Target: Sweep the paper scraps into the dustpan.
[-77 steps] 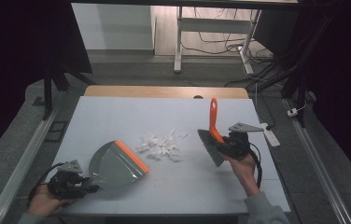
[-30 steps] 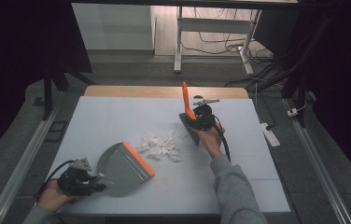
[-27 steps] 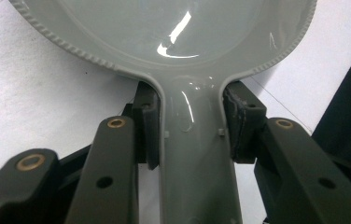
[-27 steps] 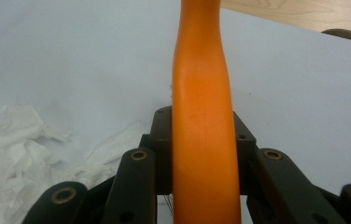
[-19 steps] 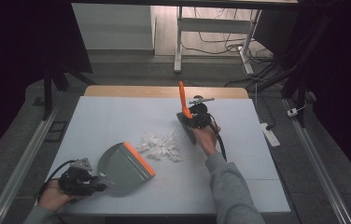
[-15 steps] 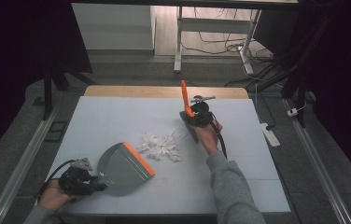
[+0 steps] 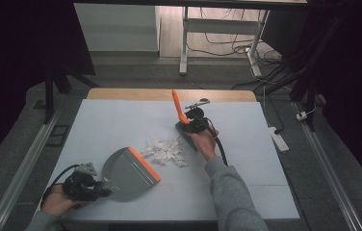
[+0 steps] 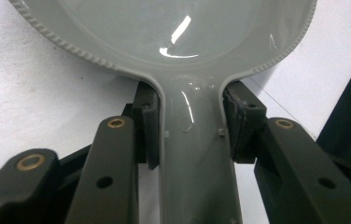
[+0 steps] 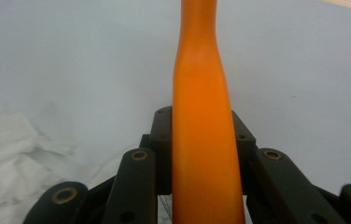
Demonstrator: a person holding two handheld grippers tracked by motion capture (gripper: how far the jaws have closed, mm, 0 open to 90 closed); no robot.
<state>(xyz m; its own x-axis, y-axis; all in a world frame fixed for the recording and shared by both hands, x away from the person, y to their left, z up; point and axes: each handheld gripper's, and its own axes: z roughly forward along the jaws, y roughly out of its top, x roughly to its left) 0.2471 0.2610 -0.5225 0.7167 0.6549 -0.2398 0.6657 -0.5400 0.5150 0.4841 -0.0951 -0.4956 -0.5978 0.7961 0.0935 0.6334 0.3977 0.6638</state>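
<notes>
High view: paper scraps (image 7: 164, 151) lie mid-bench between the dustpan (image 7: 130, 172), clamped in the left hand-held gripper (image 7: 90, 185), and the brush (image 7: 181, 115), gripped by the right hand-held gripper (image 7: 196, 120).

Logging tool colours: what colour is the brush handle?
Orange; the brush handle shows best in the right gripper view, clamped by the right tongs.

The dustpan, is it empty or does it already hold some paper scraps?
Empty. The dustpan has a bare grey inside in the high view, and the white paper scraps lie on the table beyond its orange edge.
</notes>
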